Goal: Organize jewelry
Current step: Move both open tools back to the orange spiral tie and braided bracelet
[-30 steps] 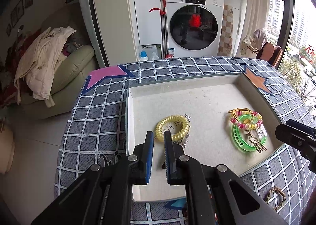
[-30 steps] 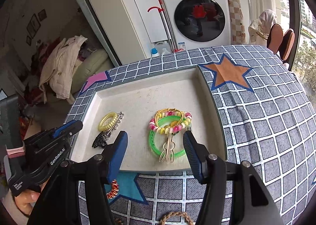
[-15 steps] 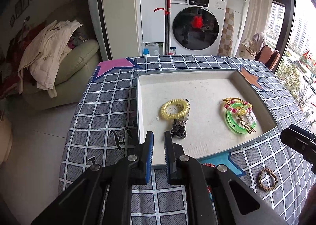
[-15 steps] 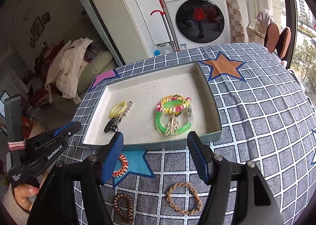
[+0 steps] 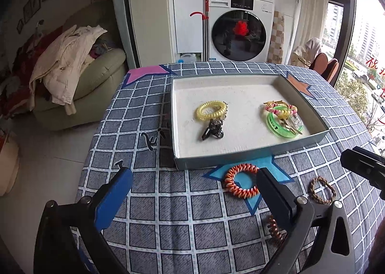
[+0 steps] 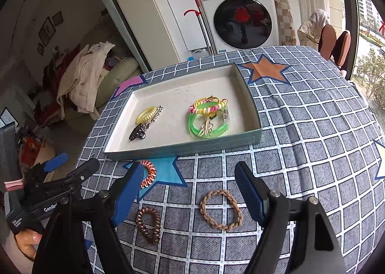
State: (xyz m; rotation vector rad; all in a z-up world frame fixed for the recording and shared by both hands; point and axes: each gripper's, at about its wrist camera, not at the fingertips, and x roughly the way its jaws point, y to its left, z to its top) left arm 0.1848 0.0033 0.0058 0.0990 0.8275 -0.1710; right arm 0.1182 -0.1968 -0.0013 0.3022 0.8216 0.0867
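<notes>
Jaws of the left gripper [image 5: 195,195] have sprung apart and the right gripper's [image 6: 186,193] are opening, both pulled back empty from the tray [image 5: 240,157] to the counter's loose orange coil bracelet [image 5: 241,183].

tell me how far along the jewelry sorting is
Partly done. The tray already holds a yellow coil band, a dark clip and a green bangle pile. Nothing is in hand: the left gripper and right gripper are opening with nothing between them. Left on the cloth: orange coil band, braided tan band, brown coil band.
</notes>
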